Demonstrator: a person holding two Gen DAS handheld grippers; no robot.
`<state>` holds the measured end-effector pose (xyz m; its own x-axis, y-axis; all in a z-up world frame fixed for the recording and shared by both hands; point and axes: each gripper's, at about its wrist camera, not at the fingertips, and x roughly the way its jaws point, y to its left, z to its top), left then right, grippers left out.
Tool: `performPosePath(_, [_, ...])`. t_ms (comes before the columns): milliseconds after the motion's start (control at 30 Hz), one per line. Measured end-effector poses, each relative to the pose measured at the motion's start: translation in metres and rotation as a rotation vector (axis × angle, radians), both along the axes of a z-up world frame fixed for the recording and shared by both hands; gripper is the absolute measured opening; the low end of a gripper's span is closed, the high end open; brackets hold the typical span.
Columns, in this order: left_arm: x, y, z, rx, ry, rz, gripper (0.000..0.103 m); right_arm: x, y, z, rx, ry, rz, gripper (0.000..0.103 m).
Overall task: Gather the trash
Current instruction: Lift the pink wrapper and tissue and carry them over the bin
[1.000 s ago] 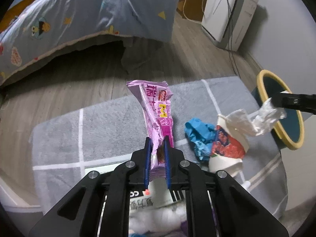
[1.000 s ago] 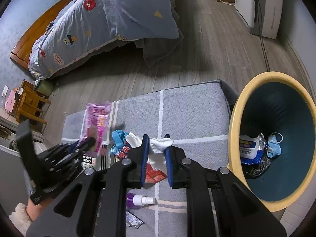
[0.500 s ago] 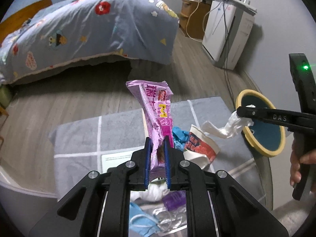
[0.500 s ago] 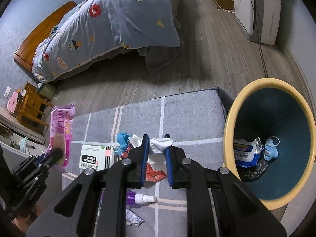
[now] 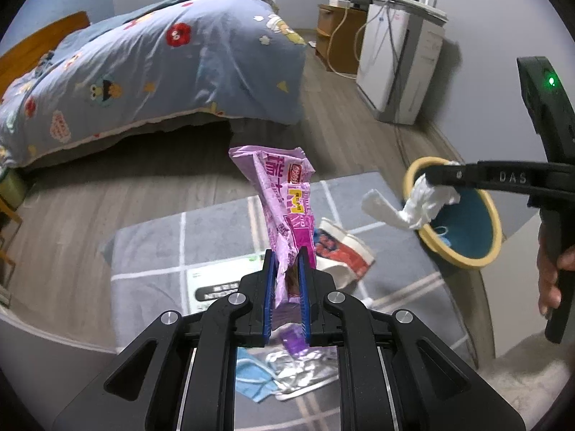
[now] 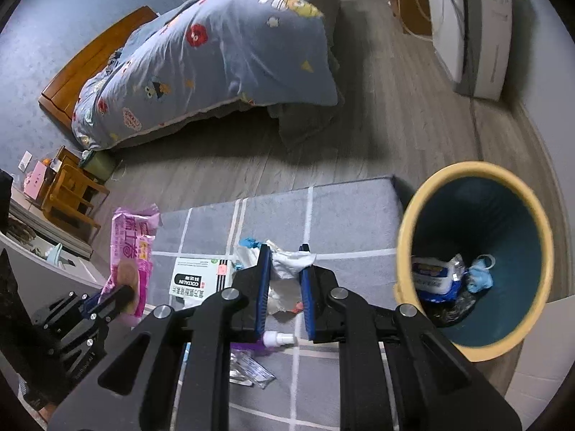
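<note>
Pink snack wrapper [image 5: 284,212], one, pinched at its lower end by the closed left gripper [image 5: 285,280], standing up and off the grey checked mat [image 5: 151,248], far of the gripper's blue pads

White crumpled tissue [image 5: 417,208], one, clamped in the closed right gripper [image 6: 284,280], dangling in the air just left of the bin's rim in the left wrist view, above the mat's right part

One round bin [image 6: 406,251], yellow rim, dark teal inside, on the floor at the mat's right edge; inside it, counted: one blue-and-white packet [image 6: 431,276], one pale blue mask [image 6: 479,278], some dark crinkled plastic beneath, number unclear

Left lying on the mat, counted: one white box with a black label [image 6: 197,276], near the left gripper; one crushed red-and-white paper cup [image 5: 341,251], right of the wrapper; one blue crumpled scrap [image 6: 249,242], far of the right gripper; one small spray bottle with a white top [image 6: 280,338], partly hidden by the right gripper; one clear foil wrapper [image 6: 251,373], nearest of all; one light blue mask [image 5: 251,373] beside silvery foil under the left gripper

Beyond the mat: one bed with a blue patterned quilt [image 6: 215,54], far left; one white appliance [image 5: 399,57] by the far right wall

One hand [image 5: 550,276] on the right gripper's handle at the right edge
</note>
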<state>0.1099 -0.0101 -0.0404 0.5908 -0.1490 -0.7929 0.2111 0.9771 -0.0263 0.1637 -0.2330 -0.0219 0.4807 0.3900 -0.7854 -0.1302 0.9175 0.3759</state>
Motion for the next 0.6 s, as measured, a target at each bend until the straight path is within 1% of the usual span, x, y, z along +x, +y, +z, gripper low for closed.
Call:
performPosePath(167, [-0.002, -0.025, 0.003, 0.014, -0.004, -0.056, 0.013, -0.006, -0.028, 0.014, 0.0, -0.021, -0.041, 0.016])
performPosePath(300, [0.003, -0.055, 0.003, 0.011, 0.004, -0.104, 0.013, -0.008, -0.058, 0.023, 0.017, -0.039, -0.079, 0.016])
performPosePath(467, [0.01, -0.1, 0.003, 0.03, 0.002, -0.189, 0.013, -0.015, -0.102, 0.022, -0.032, -0.049, -0.133, 0.016])
performPosePath(600, [0.015, -0.136, 0.003, 0.031, 0.002, -0.251, 0.013, -0.022, -0.144, 0.018, -0.057, -0.047, -0.191, 0.016])
